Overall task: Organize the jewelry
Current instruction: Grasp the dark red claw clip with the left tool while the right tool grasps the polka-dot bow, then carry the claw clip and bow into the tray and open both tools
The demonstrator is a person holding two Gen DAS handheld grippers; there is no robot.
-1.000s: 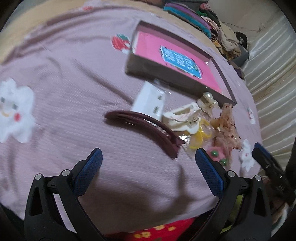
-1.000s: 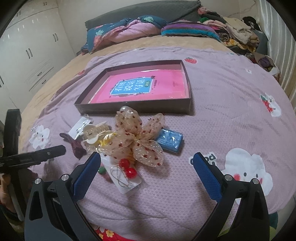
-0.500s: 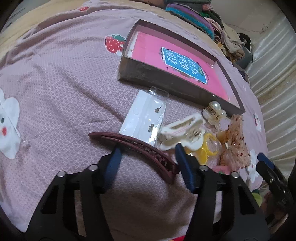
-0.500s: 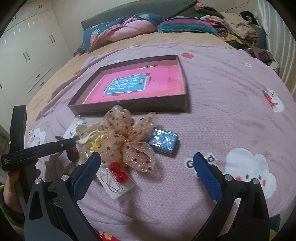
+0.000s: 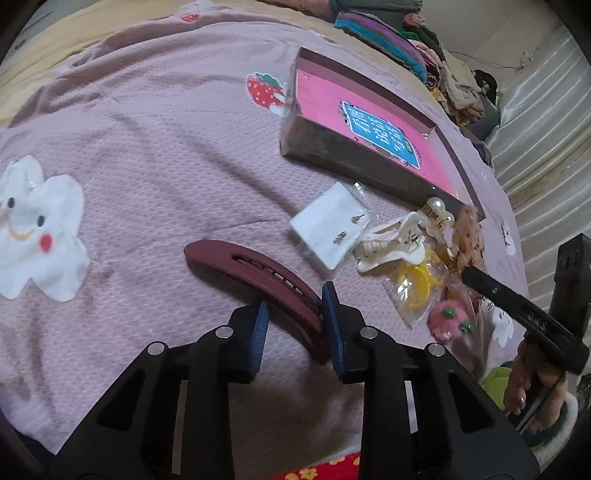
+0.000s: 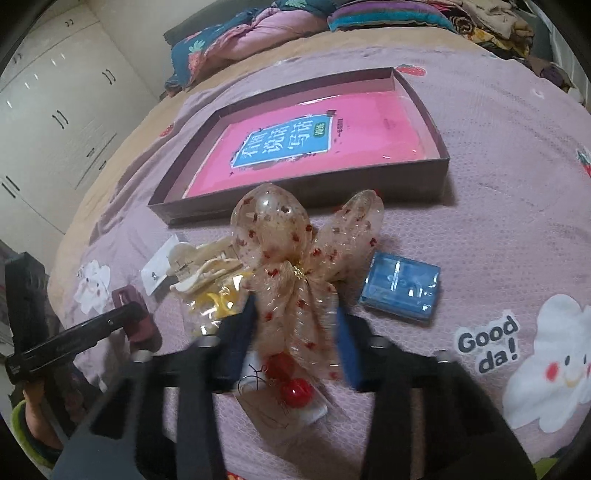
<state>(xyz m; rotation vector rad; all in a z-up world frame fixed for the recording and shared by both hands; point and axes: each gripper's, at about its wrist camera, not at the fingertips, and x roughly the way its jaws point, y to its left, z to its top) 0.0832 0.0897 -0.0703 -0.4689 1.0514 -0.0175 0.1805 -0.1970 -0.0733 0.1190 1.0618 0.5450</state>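
My left gripper [image 5: 293, 308] is shut on the near end of a long maroon hair clip [image 5: 251, 267] lying on the pink bedspread. My right gripper [image 6: 293, 328] is closed around the lower part of a sheer beige bow with red dots [image 6: 295, 251]. A shallow brown box [image 6: 369, 181] with a pink book inside [image 6: 314, 136] lies beyond the pile; it also shows in the left wrist view [image 5: 332, 147]. Beside the bow lie a cream claw clip [image 5: 391, 243], an earring card [image 5: 328, 225], yellow rings in a bag [image 5: 413, 284] and a blue case [image 6: 402, 286].
A red bead piece on a card [image 6: 291, 387] lies under my right gripper. A pearl clip [image 5: 436, 210] and a pink pompom [image 5: 448, 317] sit in the pile. Folded clothes and pillows [image 6: 258, 33] line the far bed edge. White wardrobes [image 6: 55, 110] stand to the left.
Both grippers went from wide open to closed. The left closed onto the maroon hair clip's end. The right moved forward and closed around the bow.
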